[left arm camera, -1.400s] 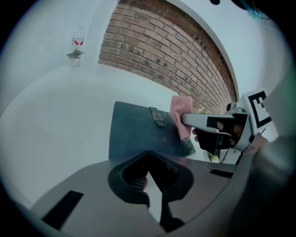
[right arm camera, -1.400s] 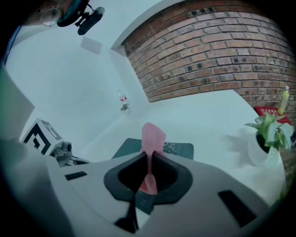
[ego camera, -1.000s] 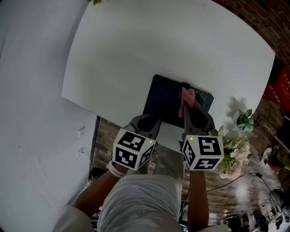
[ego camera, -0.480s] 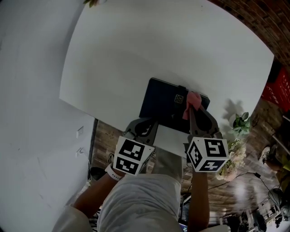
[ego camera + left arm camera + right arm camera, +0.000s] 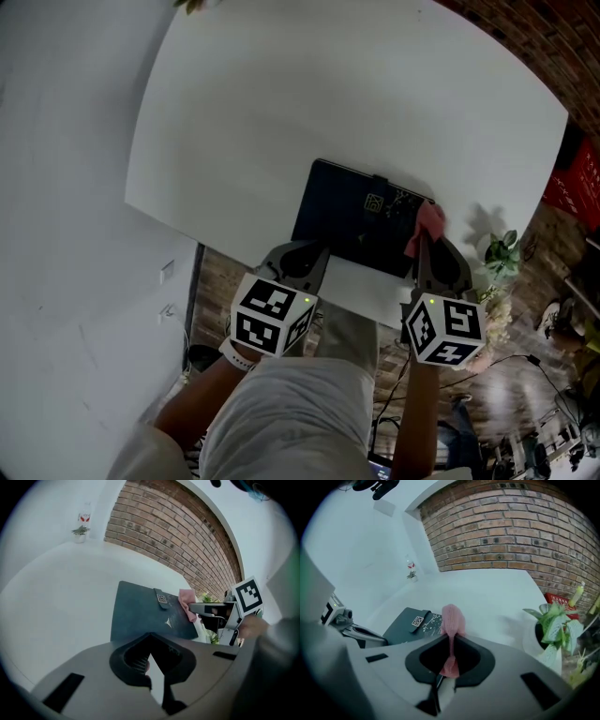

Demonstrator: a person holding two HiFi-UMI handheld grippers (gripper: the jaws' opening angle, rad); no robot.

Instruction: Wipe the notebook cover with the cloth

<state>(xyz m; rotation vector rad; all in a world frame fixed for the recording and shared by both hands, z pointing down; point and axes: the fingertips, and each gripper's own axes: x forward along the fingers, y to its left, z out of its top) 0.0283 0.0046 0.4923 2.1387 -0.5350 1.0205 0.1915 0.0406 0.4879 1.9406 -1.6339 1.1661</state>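
Note:
A dark notebook with a clasp strap lies at the near edge of the white table. My right gripper is shut on a pink cloth, which rests at the cover's right edge. In the right gripper view the cloth bunches up between the jaws, with the notebook to the left. My left gripper is shut with nothing seen in it, its tips at the notebook's near left corner. In the left gripper view the notebook lies just ahead, the cloth at its far right.
A potted plant with pale flowers stands beside the table's right corner, close to my right gripper. A red crate sits on the floor further right. A small plant pot and bottle stand at the table's far end. Brick wall behind.
My right gripper has dragged the pink cloth rightward across the cover, from near the clasp to the right edge. The left gripper has stayed at the near left corner.

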